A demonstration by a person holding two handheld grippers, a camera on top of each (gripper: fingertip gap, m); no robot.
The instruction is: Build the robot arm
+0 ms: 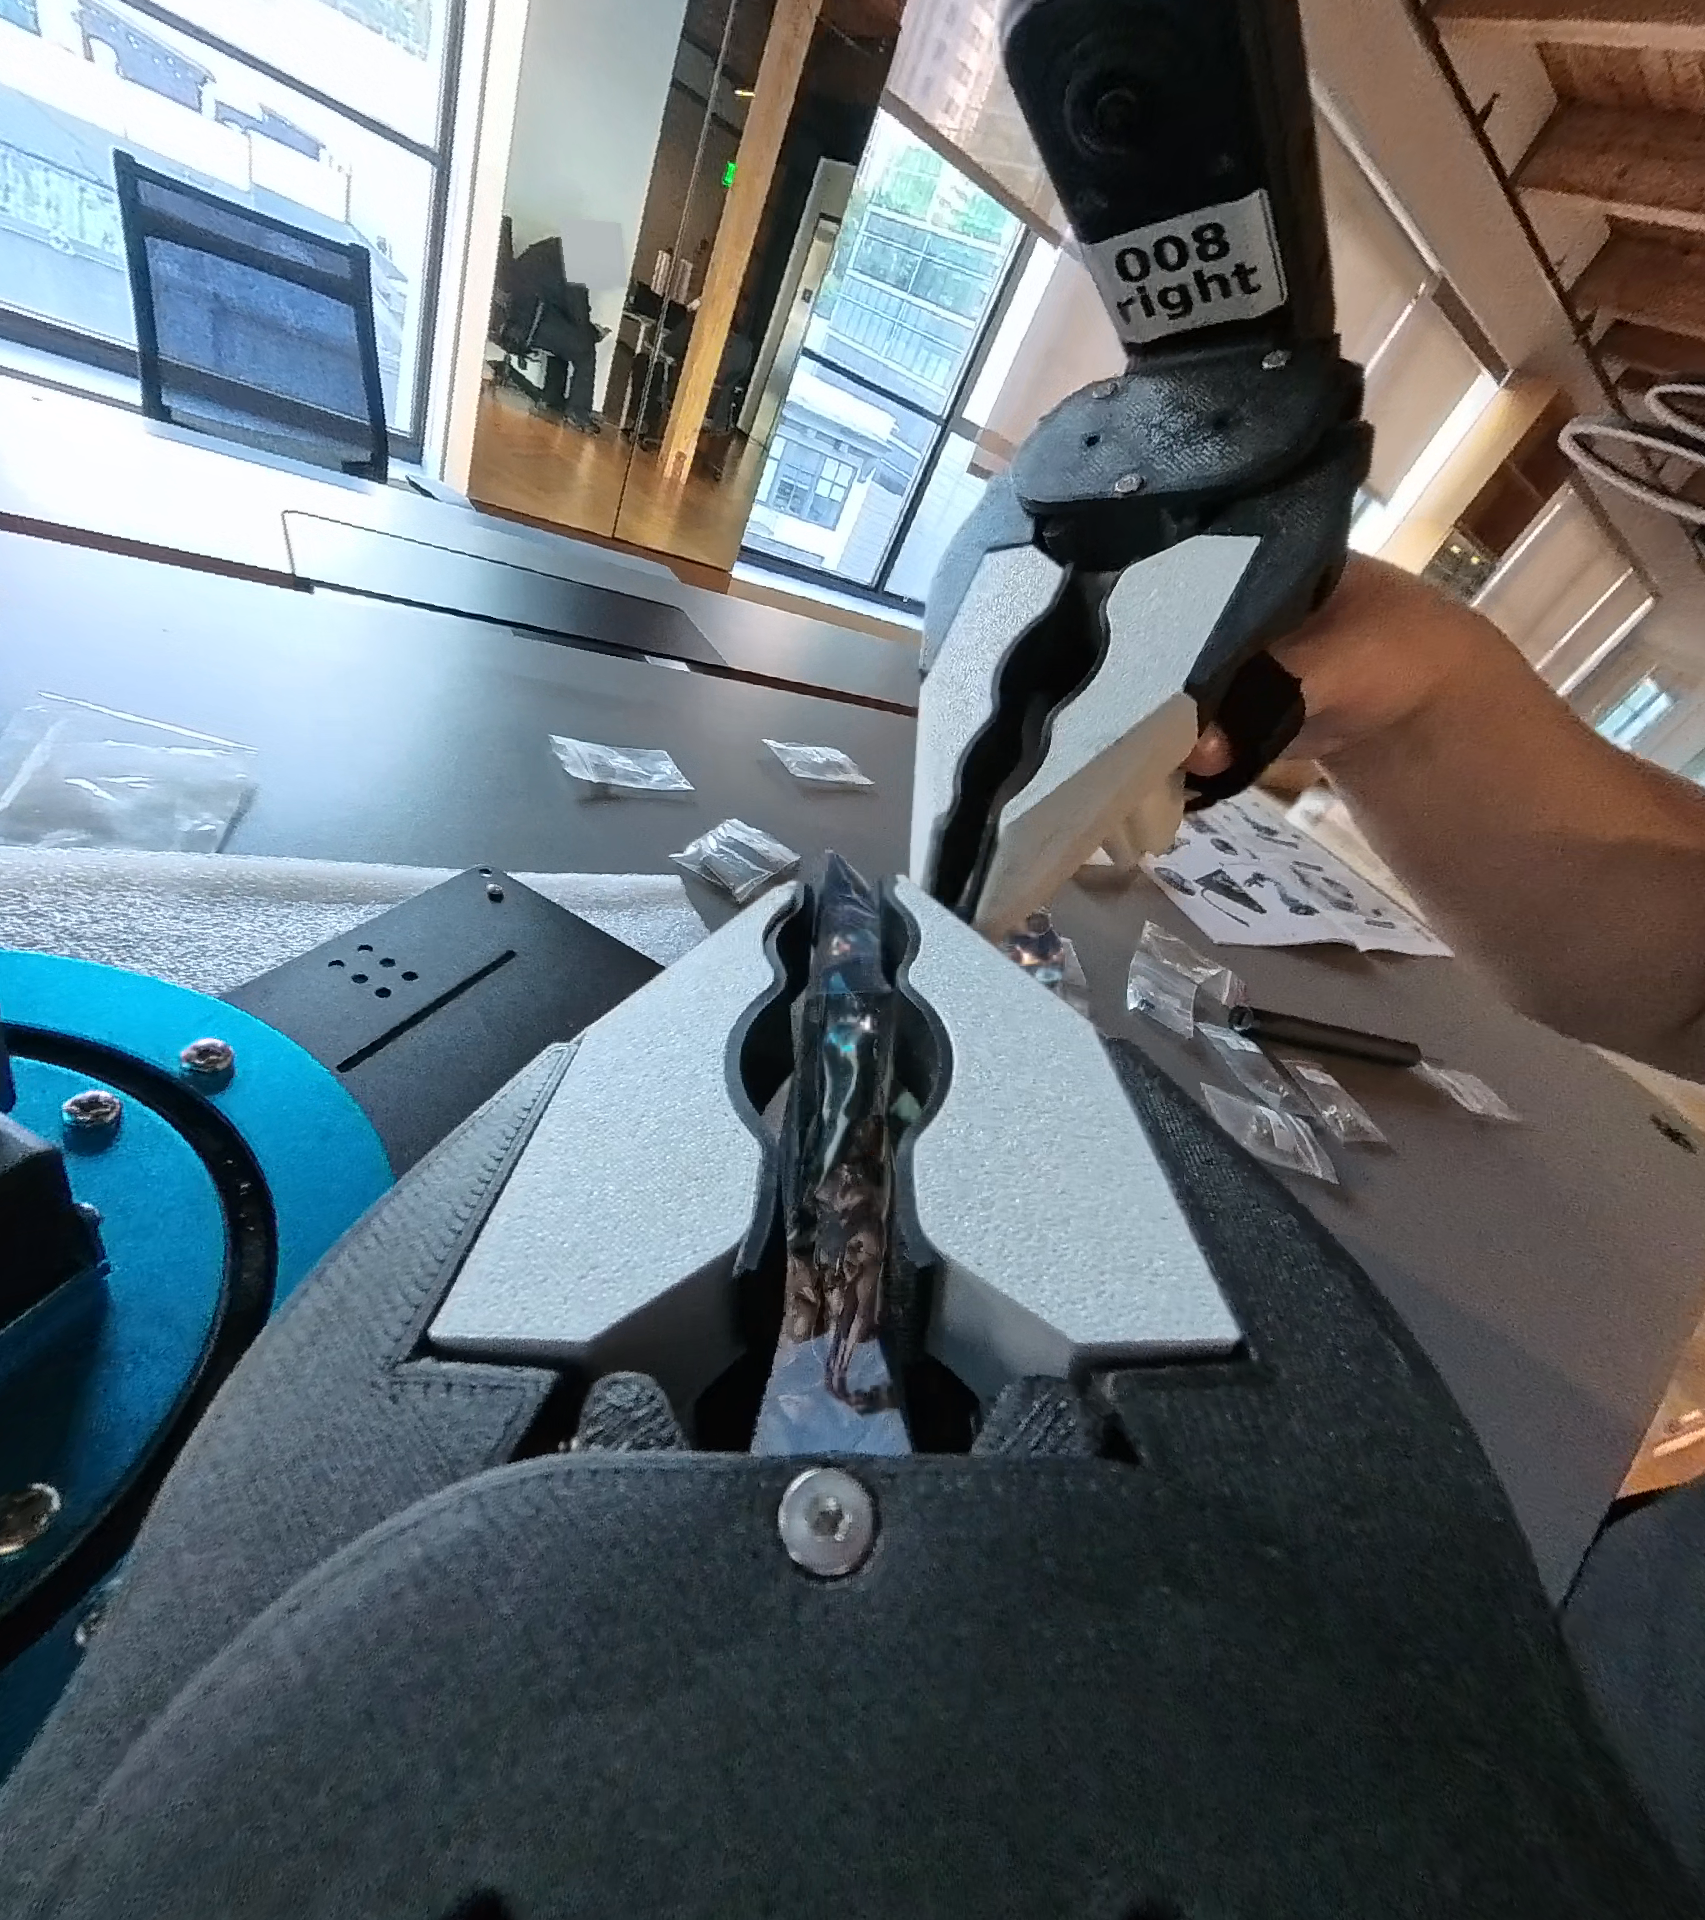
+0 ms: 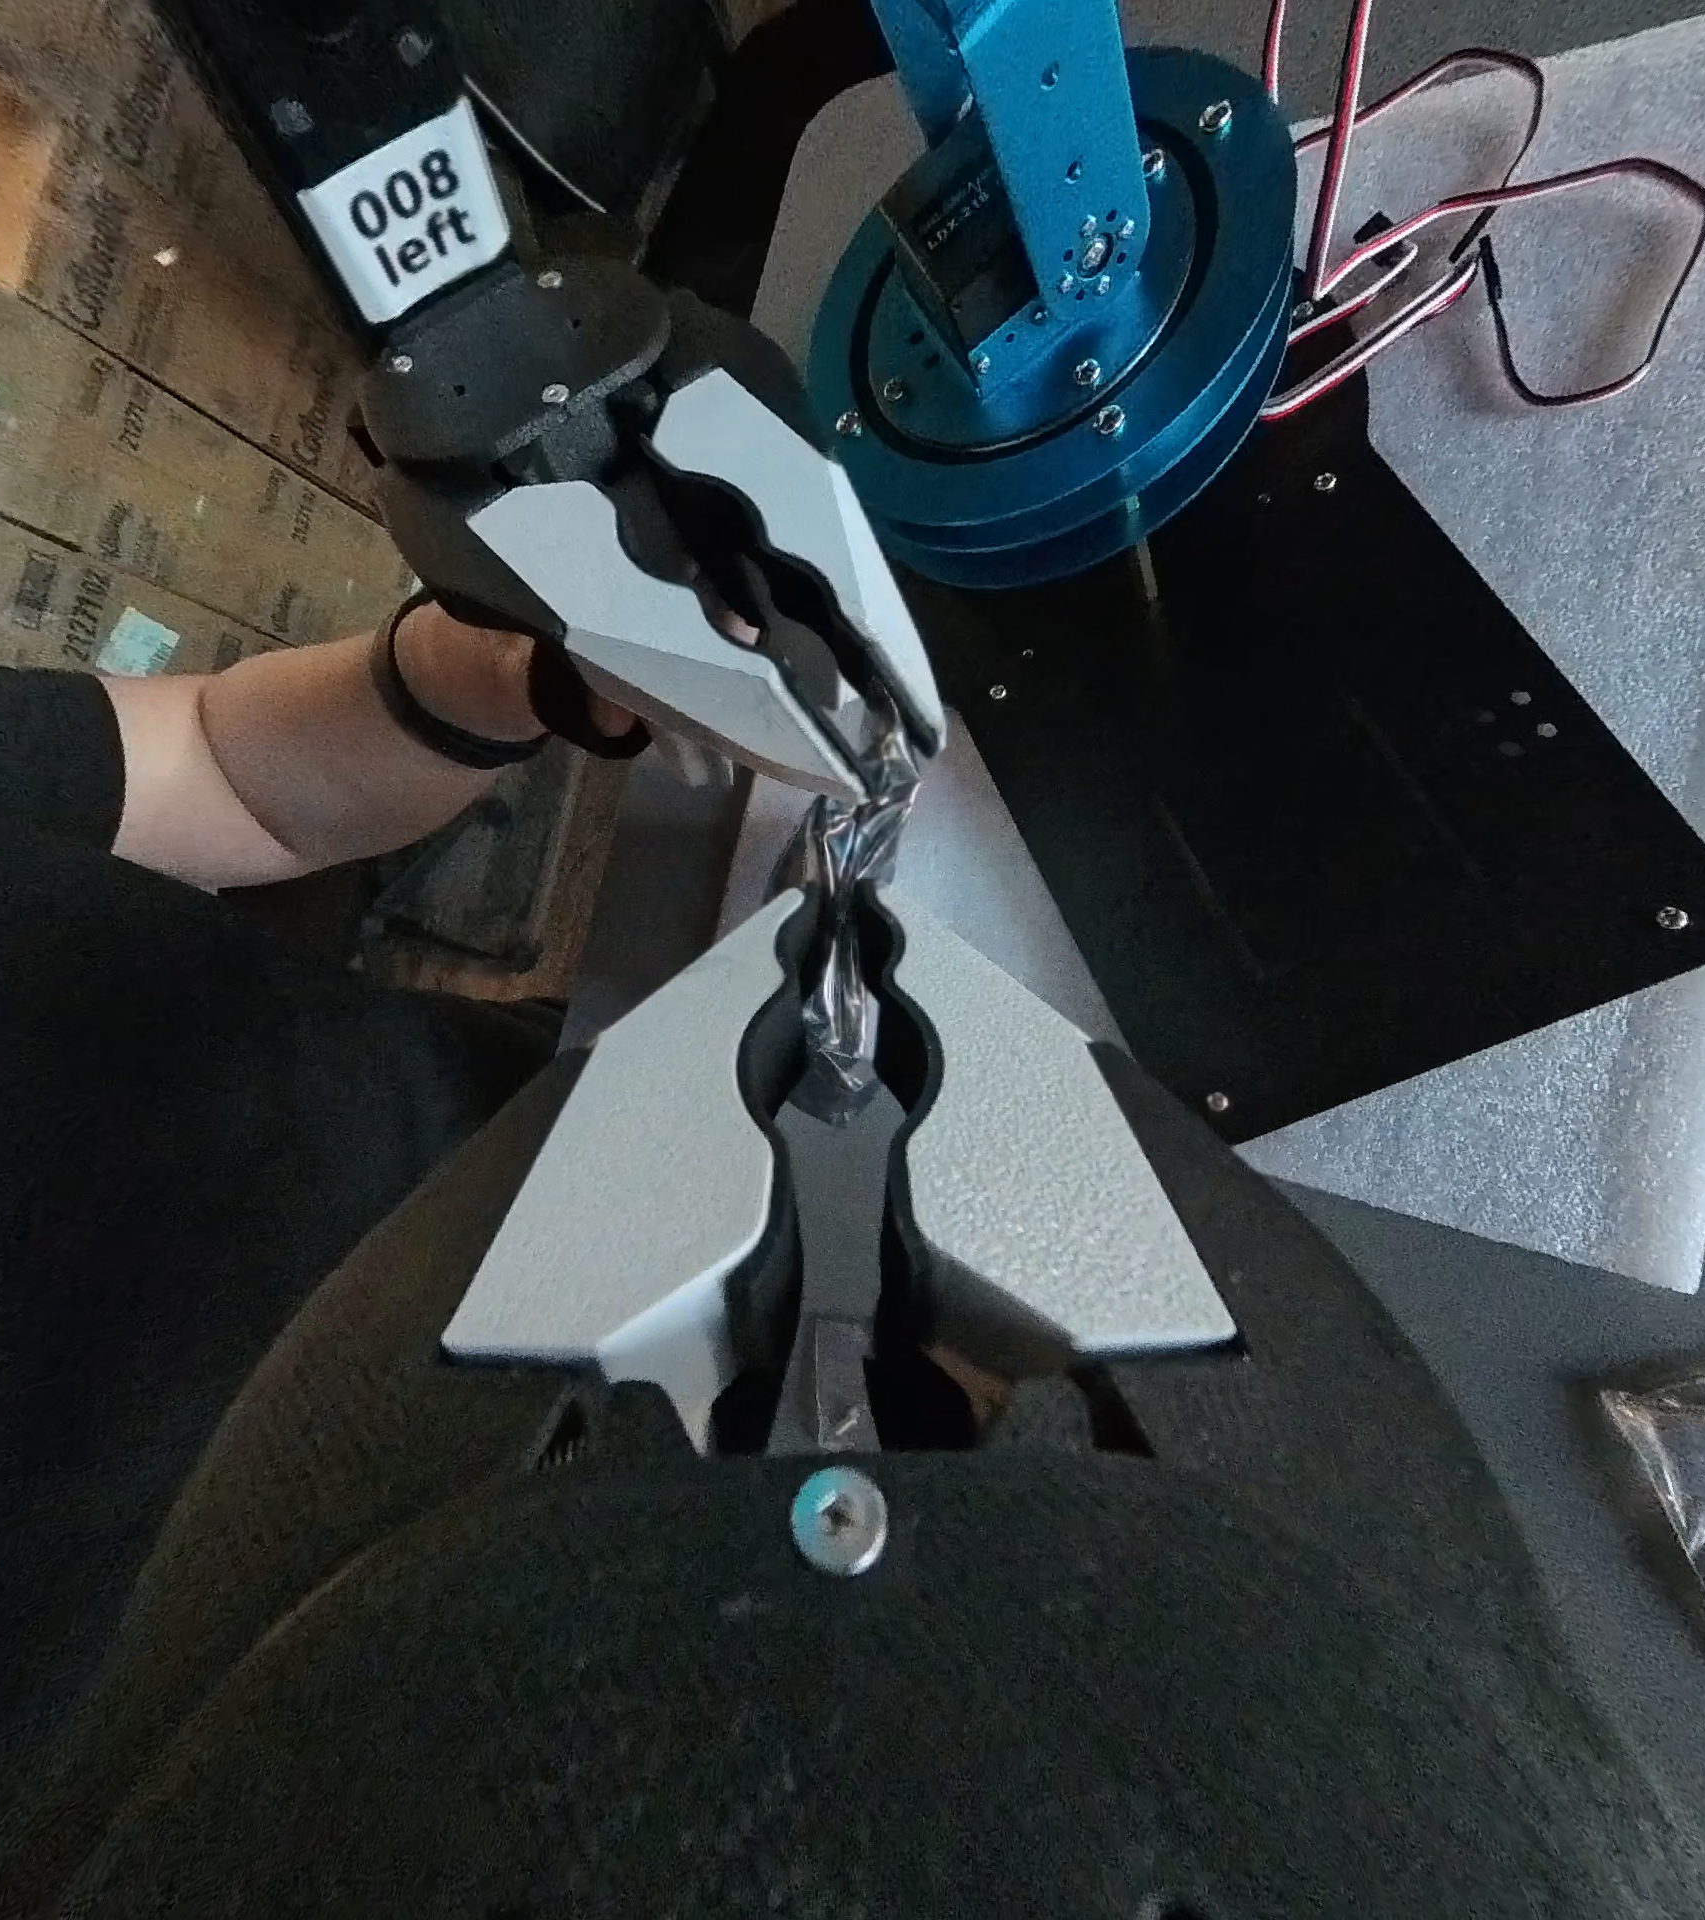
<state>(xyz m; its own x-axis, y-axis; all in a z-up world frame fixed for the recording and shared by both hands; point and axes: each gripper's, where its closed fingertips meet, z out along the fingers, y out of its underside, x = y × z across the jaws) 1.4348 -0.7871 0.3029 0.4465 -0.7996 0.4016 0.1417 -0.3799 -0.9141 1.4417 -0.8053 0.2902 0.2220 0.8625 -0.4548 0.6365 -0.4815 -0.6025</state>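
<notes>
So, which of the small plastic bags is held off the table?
The crumpled clear bag, pinched between the left gripper and the right gripper, which are both shut on it. The other small bags lie flat on the dark table.

Dark grey table (image 1: 474,675), matt top.

- White foam sheet (image 2: 1554,1091), laid flat on the table.
- Black metal plate (image 2: 1347,831), drilled with small holes, lying on the foam; a blue round base (image 2: 1087,499) stands on its far end, with red, white and black wires (image 2: 1513,260) looping beside it.
- Small clear plastic bags (image 1: 1274,1117) of hardware, scattered over the table top; a larger clear bag (image 1: 110,769) lies near the foam.
- Printed paper sheet (image 1: 1274,883) with pictures, flat on the table.
- Thin dark rod (image 1: 1326,1034) among the small bags.
</notes>
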